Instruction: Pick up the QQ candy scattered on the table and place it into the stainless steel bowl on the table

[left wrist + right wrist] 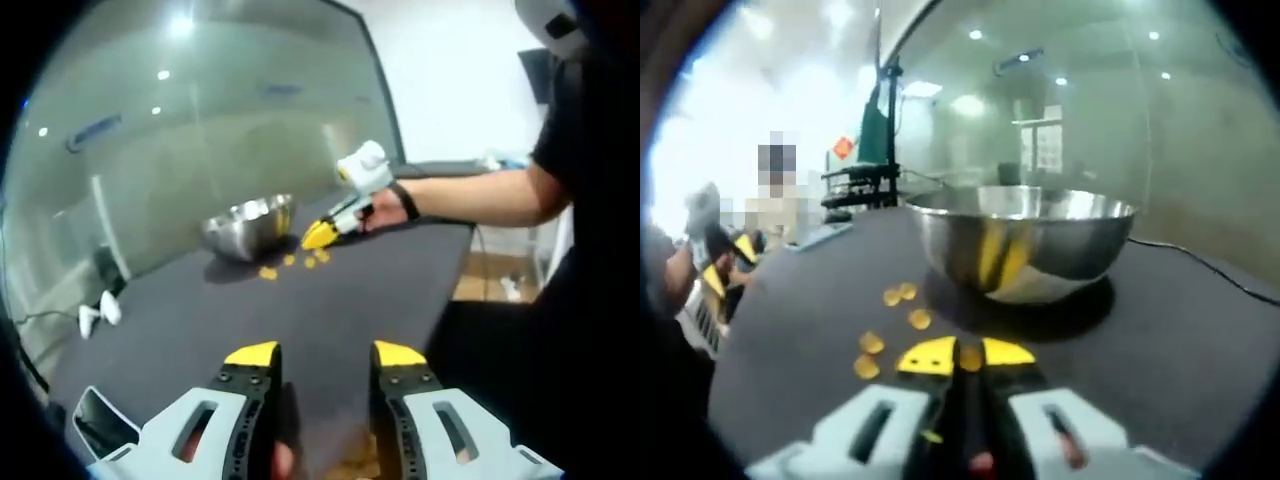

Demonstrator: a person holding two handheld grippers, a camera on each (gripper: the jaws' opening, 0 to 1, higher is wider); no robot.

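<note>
yellow-tipped jaws of the right gripper (968,356) were clenched on one candy (970,357) at the table (1180,340), just short of the stainless steel bowl (1022,240). more candies (872,343) lay scattered beside it. farther back, the left gripper (325,352) hung released above the dark tabletop.

Right gripper view: right gripper (969,357) tips close around one candy (970,357), mostly hidden. Bowl (1020,240) interior out of sight. Left gripper view: candies (290,264) near bowl too small to count.
</note>
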